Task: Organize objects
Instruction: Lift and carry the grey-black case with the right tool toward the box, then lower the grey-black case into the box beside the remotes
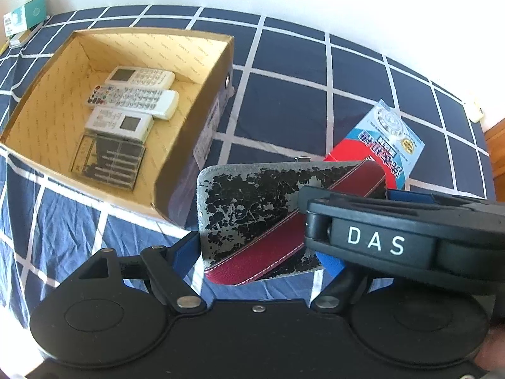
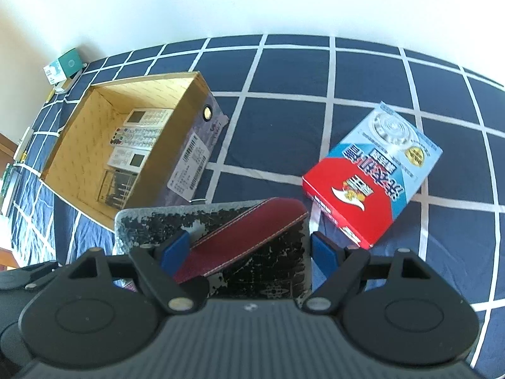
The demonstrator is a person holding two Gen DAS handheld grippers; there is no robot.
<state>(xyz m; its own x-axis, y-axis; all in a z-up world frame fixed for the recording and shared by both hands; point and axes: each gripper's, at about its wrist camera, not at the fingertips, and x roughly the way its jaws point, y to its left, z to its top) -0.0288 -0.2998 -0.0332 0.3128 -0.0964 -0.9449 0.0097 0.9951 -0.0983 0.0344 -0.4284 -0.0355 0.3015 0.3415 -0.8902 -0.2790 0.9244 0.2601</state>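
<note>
A: What is each gripper doing?

B: Both are clamped on the same thing: a flat, rounded-corner case (image 1: 252,208) with a cracked black-and-silver surface and a dark red stitched leather band across it. The left gripper (image 1: 255,252) has its blue pads (image 1: 184,254) against the case's two long edges, near one end. The right gripper (image 2: 246,255) presses its blue pads (image 2: 325,252) on the long edges at the other end.

A: Is the case resting on anything?

B: It looks lifted off the navy bedsheet with white grid lines (image 2: 284,120); the sheet shows beneath the case's near edge in the left wrist view.

A: Where is the box?

B: The open brown cardboard box (image 1: 195,101) lies ahead and to the left of both grippers, its near corner just beyond the case's far left corner. Inside are three white remote controls (image 1: 132,98) side by side, and a clear plastic case with dark contents (image 1: 107,161) nearer the grippers.

A: Anything on the other side?

B: A red and light blue printed carton (image 2: 372,170) lies flat on the sheet, ahead and to the right of the right gripper, near the case's far right corner. From the left wrist view the case and the right gripper's body hide part of it.

A: And further off?

B: A small green and white box (image 2: 63,66) stands far ahead-left by the white wall.
</note>
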